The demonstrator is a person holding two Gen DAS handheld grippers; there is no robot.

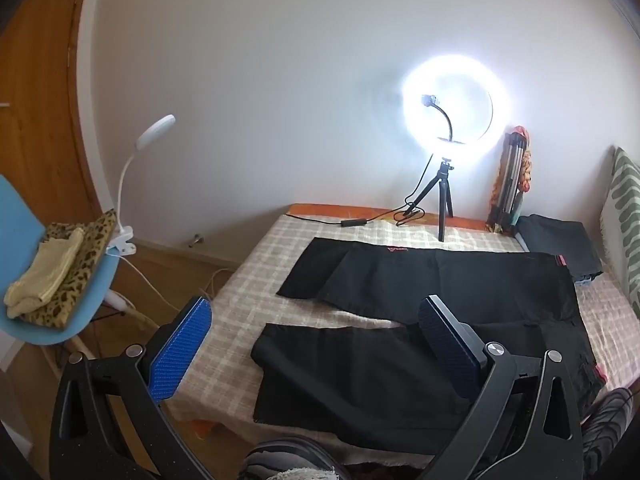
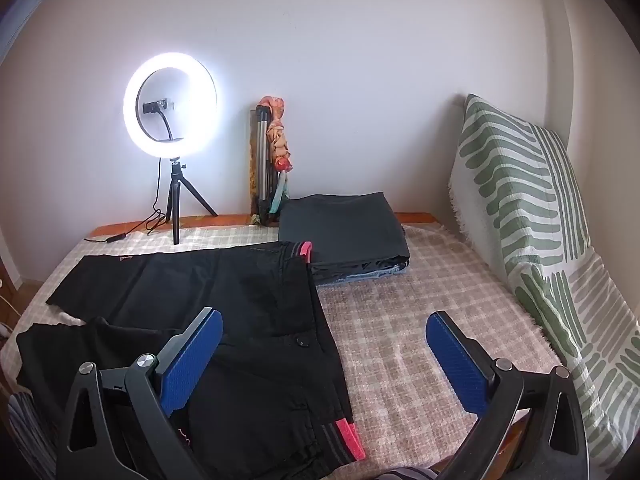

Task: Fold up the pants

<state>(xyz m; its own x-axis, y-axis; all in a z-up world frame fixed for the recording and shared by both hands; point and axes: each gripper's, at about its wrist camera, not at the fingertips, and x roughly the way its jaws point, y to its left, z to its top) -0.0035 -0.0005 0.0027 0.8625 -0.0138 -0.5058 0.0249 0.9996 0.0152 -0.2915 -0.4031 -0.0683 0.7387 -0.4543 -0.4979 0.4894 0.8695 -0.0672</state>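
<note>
Though their red label point(image 1: 396, 249) too small to read, black pants point(image 2: 224, 280) flat beneath both spread, empty tools point(image 1: 316, 344) point(image 2: 324, 356).

My fingers point(image 2: 192, 360) carry blue ribbed pads on matt black plastic arms with shiny metal rivets. The black pants point(image 2: 240, 300) are matt woven cloth. The checked bedcover point(image 2: 400, 320) looks coarse and nubbly. The folded grey stack point(image 2: 344, 224) seems smooth cloth, though it is dim.

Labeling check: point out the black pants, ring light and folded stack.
black pants point(image 2: 256, 292), right wrist view, seat fabric
ring light point(image 2: 130, 114), right wrist view, lit rim
folded stack point(image 2: 340, 228), right wrist view, top layer
</note>
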